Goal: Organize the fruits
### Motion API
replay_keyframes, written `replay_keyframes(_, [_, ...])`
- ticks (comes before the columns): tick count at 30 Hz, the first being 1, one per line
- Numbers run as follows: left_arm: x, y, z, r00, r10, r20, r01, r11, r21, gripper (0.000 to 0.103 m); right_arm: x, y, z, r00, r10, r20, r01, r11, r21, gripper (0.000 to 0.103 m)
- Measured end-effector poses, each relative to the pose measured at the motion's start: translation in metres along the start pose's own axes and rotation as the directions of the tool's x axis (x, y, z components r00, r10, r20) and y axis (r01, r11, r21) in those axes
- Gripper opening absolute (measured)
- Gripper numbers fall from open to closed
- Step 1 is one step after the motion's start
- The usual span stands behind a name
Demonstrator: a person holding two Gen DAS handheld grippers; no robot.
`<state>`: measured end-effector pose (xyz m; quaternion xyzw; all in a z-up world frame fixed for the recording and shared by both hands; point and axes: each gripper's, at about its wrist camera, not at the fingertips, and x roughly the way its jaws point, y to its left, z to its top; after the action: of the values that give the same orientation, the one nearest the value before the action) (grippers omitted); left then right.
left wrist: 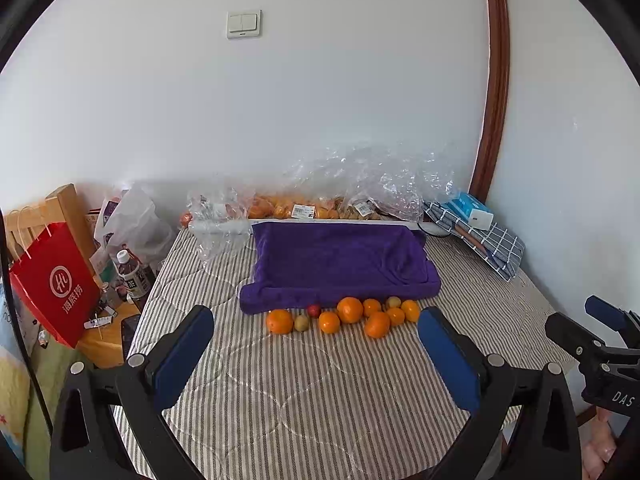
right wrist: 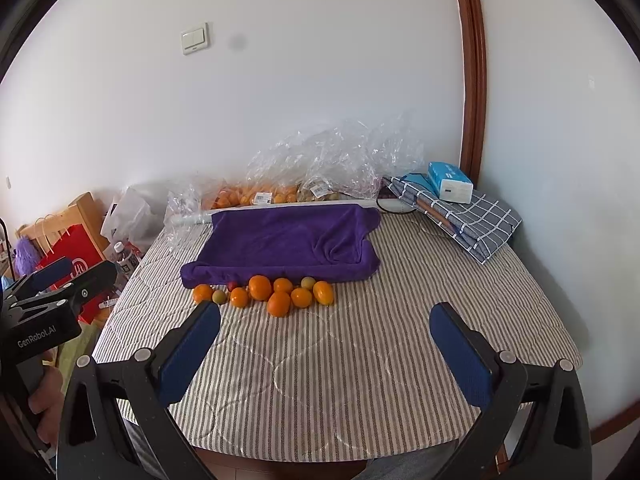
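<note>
A lived-in room of a home. The bench (right wrist: pixel 360 360) wears a quilted striped cover and stands against a plain white wall with a 2-button light switch (left wrist: pixel 243 24) and a wooden door frame (left wrist: pixel 496 80). Household clutter crowds its edges: a red shopping bag (left wrist: pixel 56 284), a drink bottle (left wrist: pixel 130 274), a tissue pack (right wrist: pixel 450 182) on folded checked cloth (right wrist: pixel 472 216), crumpled plastic bags (right wrist: pixel 332 156).

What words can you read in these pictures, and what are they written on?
"GenRobot.AI": on the left hand-held gripper, on its black body.
"DAS": on the right hand-held gripper, on its body; the rest is cut off.
"海底捞": on the red paper bag, under a round white logo.
Too small or blurred to read: the price stickers on the plastic fruit bags, the bottle label, the blue tissue pack.
</note>
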<state>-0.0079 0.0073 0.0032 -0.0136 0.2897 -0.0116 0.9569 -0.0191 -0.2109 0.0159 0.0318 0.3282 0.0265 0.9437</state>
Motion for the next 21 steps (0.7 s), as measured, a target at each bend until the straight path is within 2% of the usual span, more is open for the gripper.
replay_keyframes(13, [0.004, 0.001, 0.0, 1.0, 0.007, -0.003, -0.007, 1.0, 0.003, 0.103, 0.003, 0.0, 0.001, 1.0, 0.005, 0.016, -0.005, 1.0, -0.006, 0.103])
replay_keyframes(21, [0.041, 0.006, -0.004, 0.999, 0.027, -0.037, -0.026, 1.0, 0.015, 0.103, 0.03, -0.002, -0.001, 0.999, 0.027, 0.031, -0.027, 1.0, -0.016, 0.103])
